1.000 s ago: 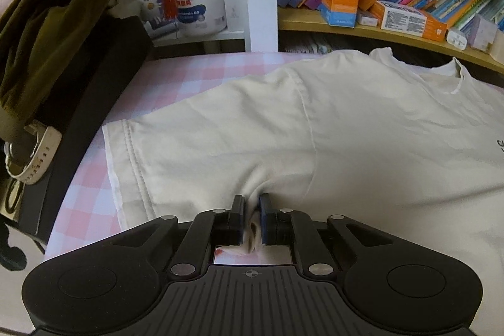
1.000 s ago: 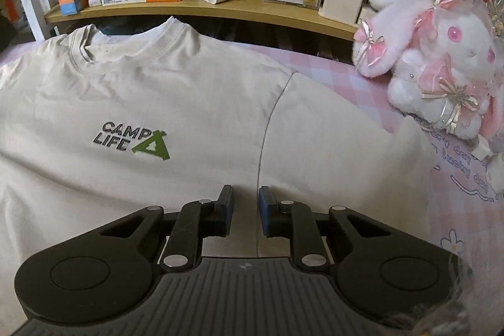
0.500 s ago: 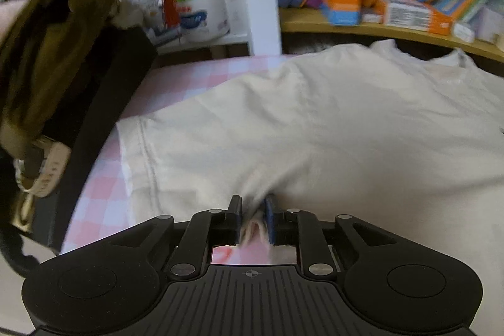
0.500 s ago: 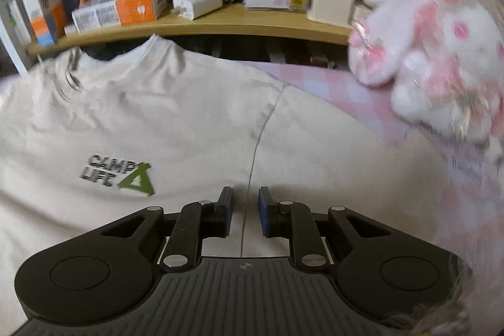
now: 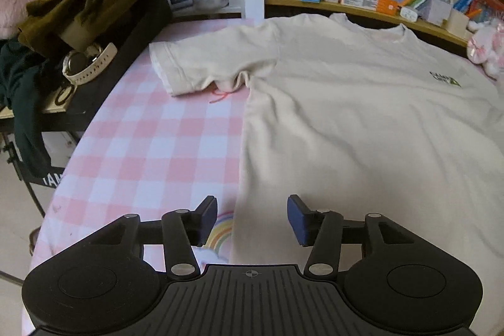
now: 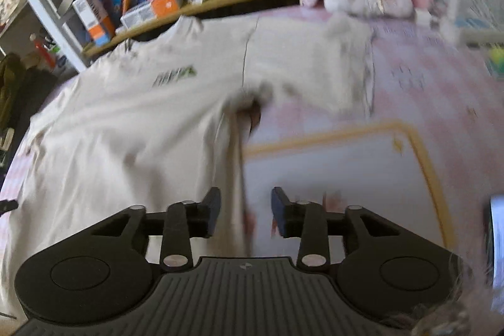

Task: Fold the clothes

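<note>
We see the t-shirt (image 5: 346, 103) flat on the checked bedcover (image 5: 151, 140), long axis running away from us. Our left gripper (image 5: 252, 218) and right gripper (image 6: 244, 211) are opening, empty, each over a side seam, equally near. Right view blurred; hem cut off below.
</note>
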Demonstrator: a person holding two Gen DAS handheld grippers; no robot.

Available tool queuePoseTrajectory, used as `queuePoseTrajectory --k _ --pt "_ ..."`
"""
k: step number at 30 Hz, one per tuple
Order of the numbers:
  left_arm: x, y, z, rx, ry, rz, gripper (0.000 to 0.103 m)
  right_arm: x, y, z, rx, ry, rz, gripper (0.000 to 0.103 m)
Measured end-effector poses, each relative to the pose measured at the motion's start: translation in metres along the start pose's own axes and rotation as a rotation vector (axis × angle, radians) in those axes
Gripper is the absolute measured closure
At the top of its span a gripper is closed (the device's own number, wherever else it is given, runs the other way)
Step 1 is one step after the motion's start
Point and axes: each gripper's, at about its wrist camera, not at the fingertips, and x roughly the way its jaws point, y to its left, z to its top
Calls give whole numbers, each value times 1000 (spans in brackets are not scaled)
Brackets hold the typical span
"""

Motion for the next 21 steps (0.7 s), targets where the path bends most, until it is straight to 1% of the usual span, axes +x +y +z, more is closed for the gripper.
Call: queuePoseTrajectory --k 2,4,9,10,11,12,13,14,15,17,19,20,21 --pt "-6 3 -5 19 -7 -20 48 -13 9 -20 16 1 -12 60" --pt "-11 4 -13 39 -9 -36 46 -21 21 -36 4 5 -28 59" --pt "-22 9 -36 94 10 -66 46 -31 48 -74 -74 17 -117 59" --pt "-23 10 -40 101 12 -70 47 -32 52 -82 -89 21 -147 61" --pt "-24 11 -43 107 14 -75 49 -32 55 -88 -103 26 -185 68" --pt "-25 12 -46 114 16 -80 51 -31 56 -94 -110 28 -229 89" --pt "-26 13 -48 116 14 -95 63 -32 55 -97 -95 29 -244 94" --pt "-27 15 -48 117 9 -112 80 -34 53 -99 -71 31 -239 95" --pt "-27 16 -48 122 9 -113 86 -40 53 -99 -39 23 -188 95" --pt "-27 19 -47 132 11 -105 98 -59 53 -97 38 -3 -27 95" --pt "-28 23 -46 128 10 -99 98 -77 54 -95 114 -30 134 96" --pt "-29 25 -46 123 9 -102 98 -85 50 -93 152 -48 139 96" --pt "-30 27 -47 118 9 -105 98 -90 41 -92 187 -62 71 96"
